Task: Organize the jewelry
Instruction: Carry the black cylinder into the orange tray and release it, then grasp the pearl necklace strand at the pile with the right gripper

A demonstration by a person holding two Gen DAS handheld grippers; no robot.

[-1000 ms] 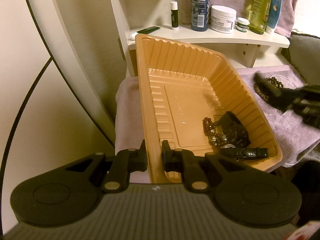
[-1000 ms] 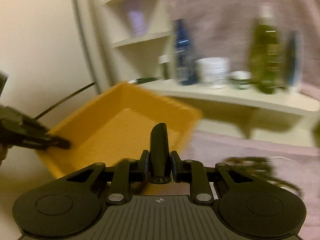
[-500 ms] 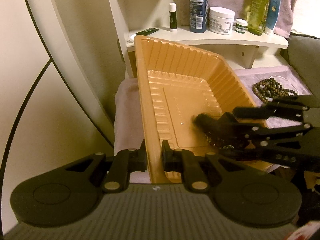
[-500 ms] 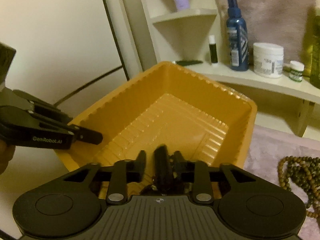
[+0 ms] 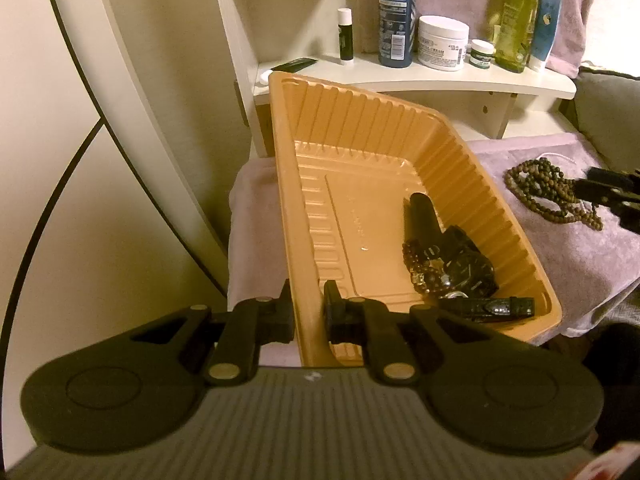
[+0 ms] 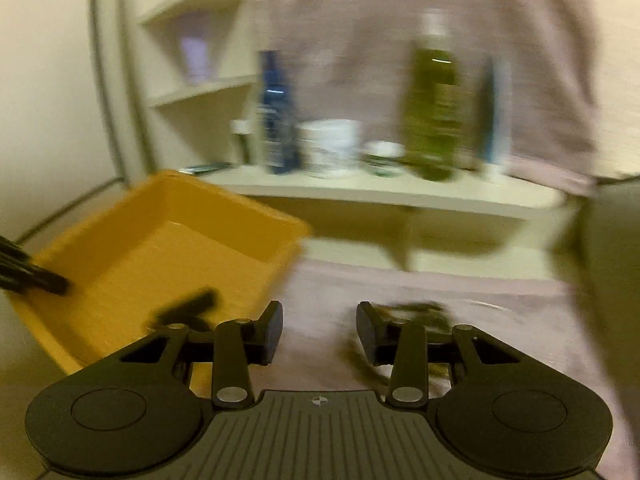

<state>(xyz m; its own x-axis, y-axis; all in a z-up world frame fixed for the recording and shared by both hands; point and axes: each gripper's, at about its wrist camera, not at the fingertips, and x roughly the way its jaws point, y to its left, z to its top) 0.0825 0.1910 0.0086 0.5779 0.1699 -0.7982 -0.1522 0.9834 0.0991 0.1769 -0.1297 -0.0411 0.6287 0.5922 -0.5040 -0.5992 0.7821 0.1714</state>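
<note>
Jewelry (image 5: 444,264) in orange tray (image 5: 360,128) — lavender cloth (image 5: 580,256) beneath.

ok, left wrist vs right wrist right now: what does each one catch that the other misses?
Left wrist only: left gripper clamped on the orange tray rim, and sharp detail of the watches inside. Right wrist only: right gripper, jaws apart and empty, over the cloth. Both: tray, bead necklace, shelf bottles, though the right view is motion-blurred.
</note>
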